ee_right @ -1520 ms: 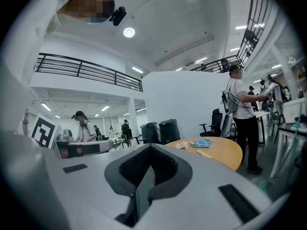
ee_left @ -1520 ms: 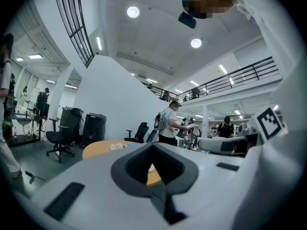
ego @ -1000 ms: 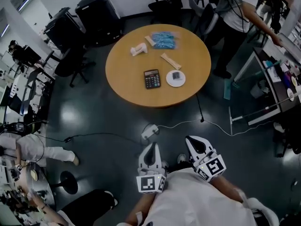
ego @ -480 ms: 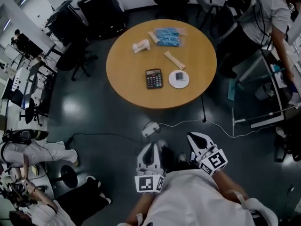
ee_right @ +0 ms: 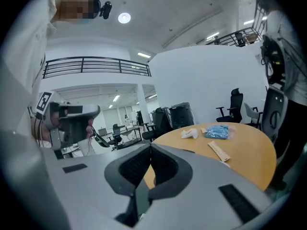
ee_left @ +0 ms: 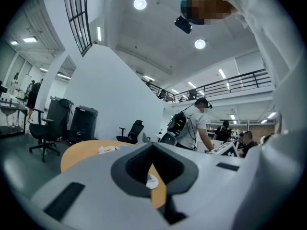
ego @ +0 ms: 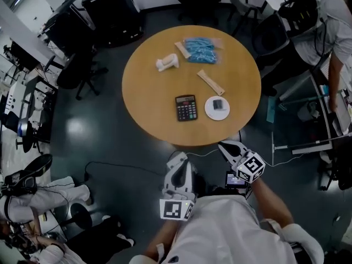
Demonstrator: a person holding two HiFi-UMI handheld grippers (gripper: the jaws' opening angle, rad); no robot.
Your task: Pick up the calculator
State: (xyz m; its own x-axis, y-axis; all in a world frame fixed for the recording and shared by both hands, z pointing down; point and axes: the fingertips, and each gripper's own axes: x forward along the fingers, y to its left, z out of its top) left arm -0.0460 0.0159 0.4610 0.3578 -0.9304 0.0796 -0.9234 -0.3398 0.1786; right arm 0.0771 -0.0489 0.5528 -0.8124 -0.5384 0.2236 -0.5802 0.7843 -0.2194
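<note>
A black calculator (ego: 186, 108) lies flat on the round wooden table (ego: 148, 92), a little towards its near side. Both grippers are held low in front of the person's body, short of the calculator. My left gripper (ego: 177, 157) is shut and empty, just off the table's near edge. My right gripper (ego: 223, 145) is also shut and empty, with its tip at the near edge, right of the calculator. In the left gripper view the shut jaws (ee_left: 152, 146) cover most of the table (ee_left: 81, 152). The right gripper view shows its shut jaws (ee_right: 150, 146) before the table (ee_right: 249, 152); the calculator is hidden there.
On the table lie a white round dish (ego: 217, 108), a long pale packet (ego: 211, 82), a blue bag (ego: 201, 49) and a white object (ego: 167, 62). Office chairs (ego: 77, 70) and black bins (ego: 113, 10) stand beyond. A person (ego: 316, 21) stands at a desk on the right. A cable (ego: 110, 163) crosses the floor.
The person has stepped towards the table, which now sits lower and nearer in the head view. Both grippers have come forward to its near edge, the right one furthest. Both jaws stay shut.
</note>
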